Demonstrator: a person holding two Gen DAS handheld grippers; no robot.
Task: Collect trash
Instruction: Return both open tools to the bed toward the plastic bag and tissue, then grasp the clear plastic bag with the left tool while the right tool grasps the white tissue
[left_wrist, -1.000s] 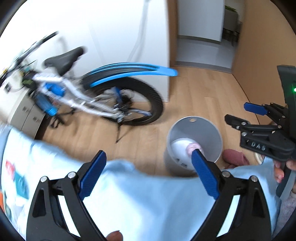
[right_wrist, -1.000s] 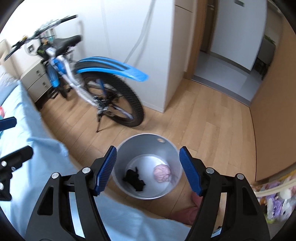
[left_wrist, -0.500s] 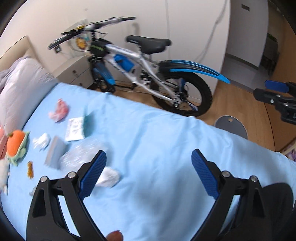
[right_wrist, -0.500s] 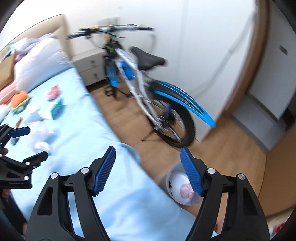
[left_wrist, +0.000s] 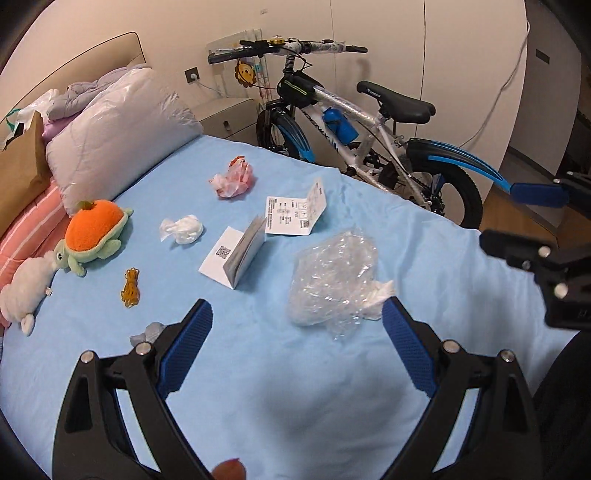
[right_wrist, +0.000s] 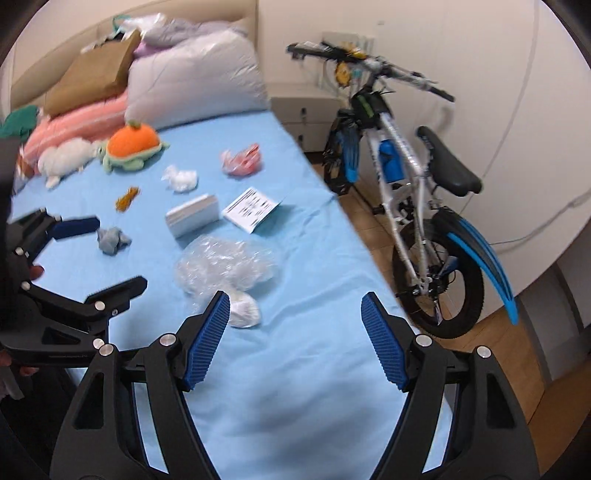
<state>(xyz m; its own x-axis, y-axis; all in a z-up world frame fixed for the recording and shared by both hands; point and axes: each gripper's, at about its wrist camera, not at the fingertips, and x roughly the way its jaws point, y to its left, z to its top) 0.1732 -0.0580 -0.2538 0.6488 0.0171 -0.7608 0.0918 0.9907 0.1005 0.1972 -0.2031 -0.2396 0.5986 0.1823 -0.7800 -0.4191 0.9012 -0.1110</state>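
I held my left gripper (left_wrist: 295, 354) and right gripper (right_wrist: 295, 339) wide and empty above the bed (left_wrist: 295, 406), crumpled plastic wrap (left_wrist: 332, 280) mid-sheet.

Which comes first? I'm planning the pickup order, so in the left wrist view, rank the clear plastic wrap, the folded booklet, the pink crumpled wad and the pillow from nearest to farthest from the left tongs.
1. Clear plastic wrap: just ahead of the open left tongs, toward the right finger.
2. Folded booklet: mid-bed, left of centre.
3. Pink crumpled wad: farther up the bed.
4. Pillow: at the headboard end, far left.
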